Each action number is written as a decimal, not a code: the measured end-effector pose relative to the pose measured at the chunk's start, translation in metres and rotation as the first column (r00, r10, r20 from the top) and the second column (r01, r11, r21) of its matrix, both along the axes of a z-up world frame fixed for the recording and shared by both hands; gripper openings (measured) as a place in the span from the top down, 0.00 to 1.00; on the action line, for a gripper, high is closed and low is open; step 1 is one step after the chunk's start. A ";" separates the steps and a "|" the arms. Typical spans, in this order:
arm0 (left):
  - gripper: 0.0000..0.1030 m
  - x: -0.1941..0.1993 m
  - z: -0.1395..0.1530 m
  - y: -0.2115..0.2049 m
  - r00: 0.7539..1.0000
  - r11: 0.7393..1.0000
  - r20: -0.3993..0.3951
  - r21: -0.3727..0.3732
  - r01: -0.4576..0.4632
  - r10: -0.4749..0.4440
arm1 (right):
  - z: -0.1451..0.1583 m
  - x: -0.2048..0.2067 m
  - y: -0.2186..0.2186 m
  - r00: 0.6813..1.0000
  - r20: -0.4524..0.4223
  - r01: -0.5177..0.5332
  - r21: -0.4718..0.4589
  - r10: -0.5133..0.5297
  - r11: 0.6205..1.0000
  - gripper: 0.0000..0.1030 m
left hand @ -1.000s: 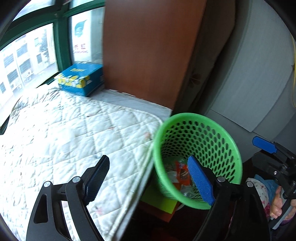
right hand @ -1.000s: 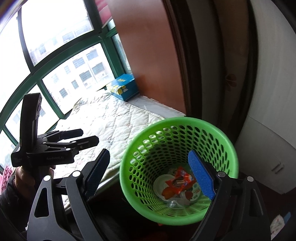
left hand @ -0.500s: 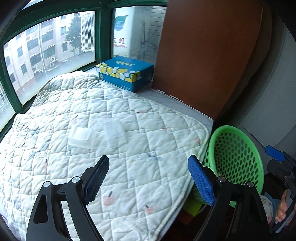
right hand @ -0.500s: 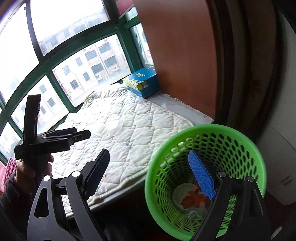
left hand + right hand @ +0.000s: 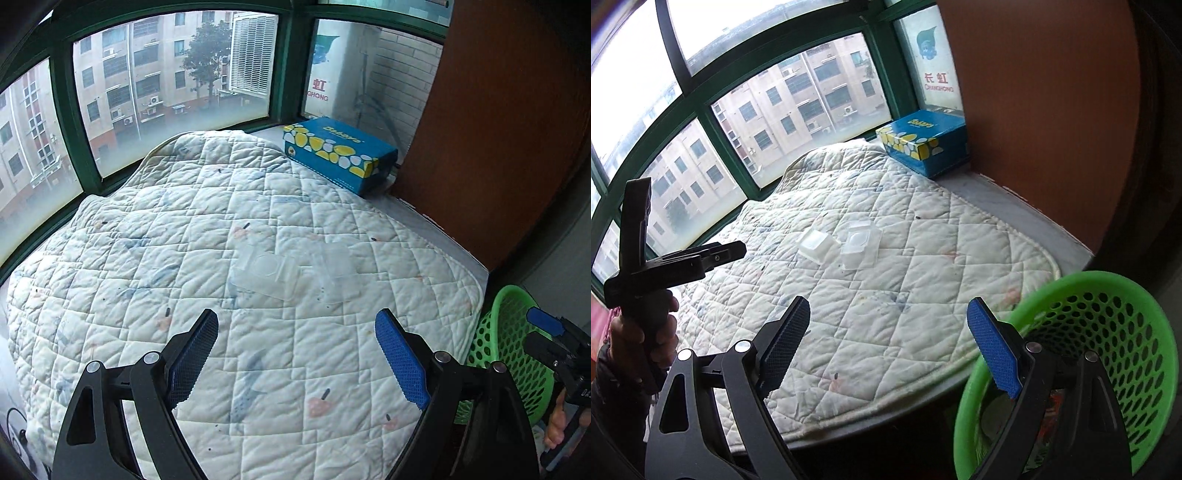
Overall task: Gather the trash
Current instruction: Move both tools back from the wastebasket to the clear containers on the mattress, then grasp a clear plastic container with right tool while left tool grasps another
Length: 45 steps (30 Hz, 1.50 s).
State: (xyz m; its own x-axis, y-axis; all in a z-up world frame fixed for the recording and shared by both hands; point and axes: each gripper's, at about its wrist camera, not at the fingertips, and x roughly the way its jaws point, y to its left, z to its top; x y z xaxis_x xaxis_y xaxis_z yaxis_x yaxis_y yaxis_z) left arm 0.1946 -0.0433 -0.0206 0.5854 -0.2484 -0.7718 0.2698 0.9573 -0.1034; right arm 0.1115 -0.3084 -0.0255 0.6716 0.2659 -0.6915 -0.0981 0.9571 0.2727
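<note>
Two clear plastic trays lie side by side on the white quilted mat (image 5: 258, 325): one (image 5: 266, 275) on the left, one (image 5: 334, 271) on the right. They also show in the right wrist view (image 5: 816, 245) (image 5: 860, 243). My left gripper (image 5: 295, 354) is open and empty, above the mat just short of the trays. My right gripper (image 5: 886, 343) is open and empty, over the mat's near edge beside the green mesh basket (image 5: 1115, 306). The basket (image 5: 506, 332) stands below the mat's right corner with wrappers at its bottom.
A blue and yellow box (image 5: 340, 155) sits at the mat's far corner by the green-framed window (image 5: 288, 74). A brown wooden panel (image 5: 498, 129) rises on the right. In the right wrist view the left gripper's body (image 5: 665, 262) is at the left.
Both grippers have swung left, away from the basket and over the mat. The clear trays have come into view ahead. Both stay open.
</note>
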 end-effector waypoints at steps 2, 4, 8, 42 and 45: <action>0.19 0.005 -0.001 0.010 1.000 1.000 0.001 0.005 -0.017 0.017 | -0.005 0.014 0.010 1.000 -0.012 -0.020 -0.007 0.020 1.000 0.16; 0.19 0.009 -0.003 0.019 0.999 0.999 0.001 0.008 -0.033 0.033 | -0.011 0.028 0.021 0.999 -0.025 -0.039 -0.017 0.038 0.999 0.16; 0.19 0.017 -0.009 0.035 0.998 0.998 -0.006 0.010 -0.060 0.060 | -0.025 0.058 0.042 0.996 -0.057 -0.072 -0.034 0.070 0.997 0.16; 0.19 0.070 -0.076 0.044 0.995 0.999 -0.087 0.036 -0.037 0.040 | -0.106 0.175 0.092 0.972 -0.210 -0.133 -0.122 0.105 0.984 0.53; 0.15 0.076 -0.082 0.028 0.996 0.999 -0.087 0.046 0.003 0.001 | -0.096 0.167 0.083 0.976 -0.194 -0.124 -0.118 0.099 0.985 0.53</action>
State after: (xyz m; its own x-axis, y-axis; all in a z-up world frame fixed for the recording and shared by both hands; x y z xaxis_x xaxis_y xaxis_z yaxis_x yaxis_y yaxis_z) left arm 0.2709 -0.0153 -0.1022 0.5154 -0.2123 -0.8302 0.2631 0.9612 -0.0825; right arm 0.2790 -0.2252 -0.1210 0.4987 0.2324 -0.8350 -0.1654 0.9712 0.1716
